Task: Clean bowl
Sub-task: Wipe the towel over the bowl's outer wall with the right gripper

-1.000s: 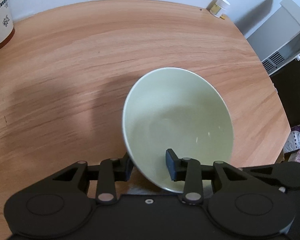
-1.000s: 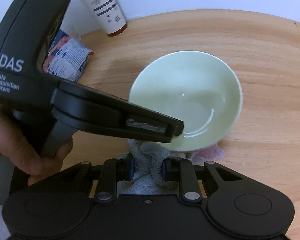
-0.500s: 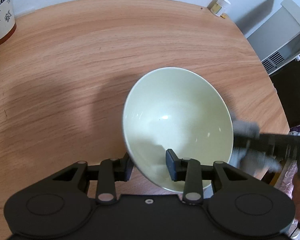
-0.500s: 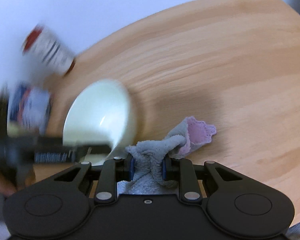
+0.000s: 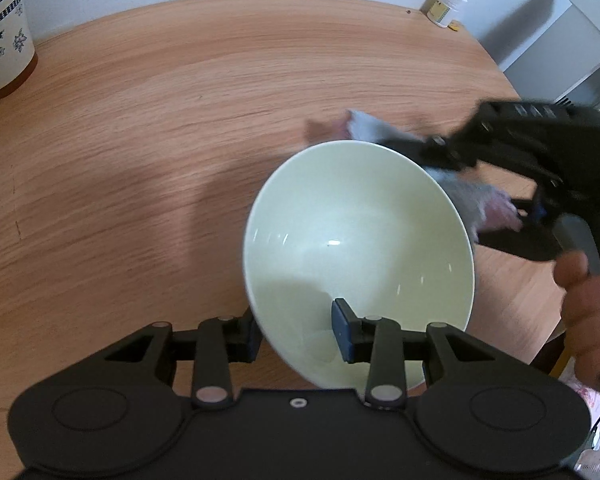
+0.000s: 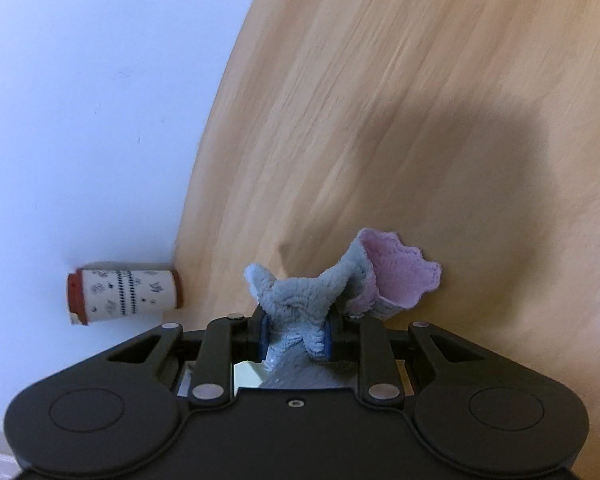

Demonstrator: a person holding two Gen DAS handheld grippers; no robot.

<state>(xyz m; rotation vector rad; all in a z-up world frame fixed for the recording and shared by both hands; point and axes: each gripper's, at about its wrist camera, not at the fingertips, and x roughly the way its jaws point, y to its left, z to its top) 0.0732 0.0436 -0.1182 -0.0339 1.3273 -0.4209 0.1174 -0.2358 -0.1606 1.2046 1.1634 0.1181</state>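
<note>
While the left gripper point(image 5: 296, 330) clamps the near rim of the pale green bowl point(image 5: 358, 256), one of its fingers point(image 5: 342, 330) inside the wall and the other outside, the bowl hangs tilted above the wooden desk point(image 5: 160, 120), its mouth turned up toward this gripper and its base away toward the desk. Just behind the bowl's far rim, the right gripper point(image 6: 296, 332) grips a bunched grey and pink cloth point(image 6: 324, 288) tight between its fingers, and reaches in from the bowl's right, a bare hand point(image 5: 588, 304) around its handle. Far left of the bowl, a patterned cup point(image 5: 0, 32) stands at the desk's edge.
</note>
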